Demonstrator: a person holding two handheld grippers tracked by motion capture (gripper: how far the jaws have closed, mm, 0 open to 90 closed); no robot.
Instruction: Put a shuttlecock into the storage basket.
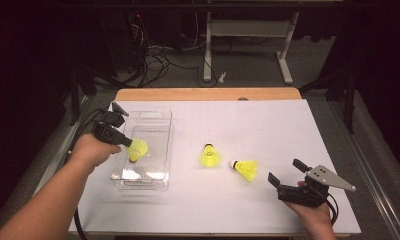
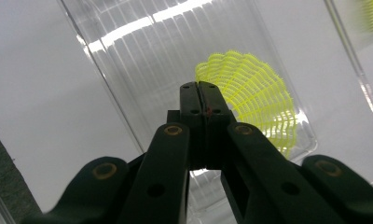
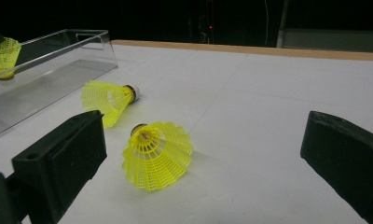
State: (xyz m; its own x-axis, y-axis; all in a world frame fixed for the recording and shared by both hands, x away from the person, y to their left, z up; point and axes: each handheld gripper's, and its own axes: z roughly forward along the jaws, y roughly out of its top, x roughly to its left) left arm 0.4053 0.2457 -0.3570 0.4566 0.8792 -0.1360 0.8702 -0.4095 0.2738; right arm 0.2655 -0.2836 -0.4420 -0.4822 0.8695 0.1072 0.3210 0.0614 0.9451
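Note:
My left gripper (image 1: 124, 142) is shut on the skirt rim of a yellow shuttlecock (image 1: 137, 149), holding it cork-down inside a clear plastic tray (image 1: 153, 114) at the table's left. In the left gripper view the jaws are pressed together at the mesh skirt of that shuttlecock (image 2: 257, 95), above the tray's ribbed floor (image 2: 142, 70). Two more yellow shuttlecocks lie on the white table: one (image 1: 209, 156) in the middle, another (image 1: 246, 169) on its side to its right. My right gripper (image 1: 284, 171) stands open just right of the latter shuttlecock (image 3: 156, 156), apart from it.
The white sheet covers the table up to a wooden strip (image 1: 208, 94) at the far edge. Beyond it stand a desk frame (image 1: 248, 30) and loose cables on the floor. The tray (image 3: 58, 70) and the farther loose shuttlecock (image 3: 107, 100) lie ahead and left of the right gripper.

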